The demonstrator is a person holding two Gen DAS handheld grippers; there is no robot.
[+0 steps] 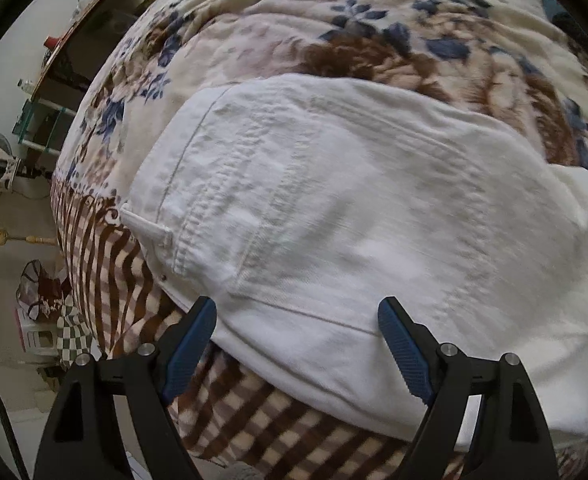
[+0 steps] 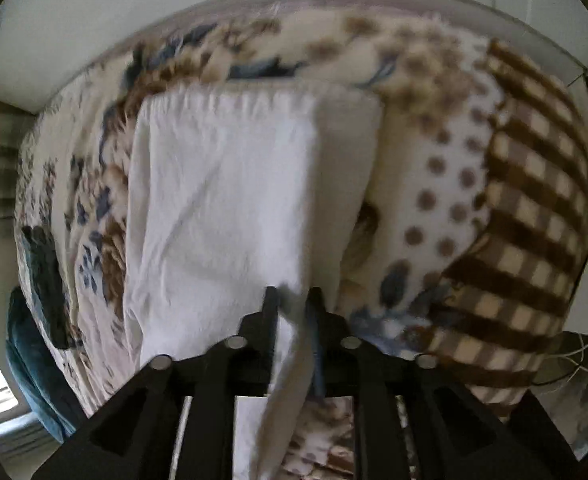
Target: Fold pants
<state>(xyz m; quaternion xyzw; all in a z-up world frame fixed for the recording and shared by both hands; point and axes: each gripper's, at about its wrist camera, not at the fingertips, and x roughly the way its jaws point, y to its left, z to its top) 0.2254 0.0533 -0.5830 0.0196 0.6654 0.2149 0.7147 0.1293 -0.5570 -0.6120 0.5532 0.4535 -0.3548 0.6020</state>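
My right gripper (image 2: 291, 300) pinches the pants (image 2: 221, 200), seemingly at a hem; left gripper (image 1: 298, 316) gapes over limp, heavy denim

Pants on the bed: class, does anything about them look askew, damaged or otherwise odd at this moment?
Nothing stands out. The white pants lie on the patterned blanket, unstained and untorn. The right gripper pinches an edge, lifting a fold; the left gripper is open above the fabric.
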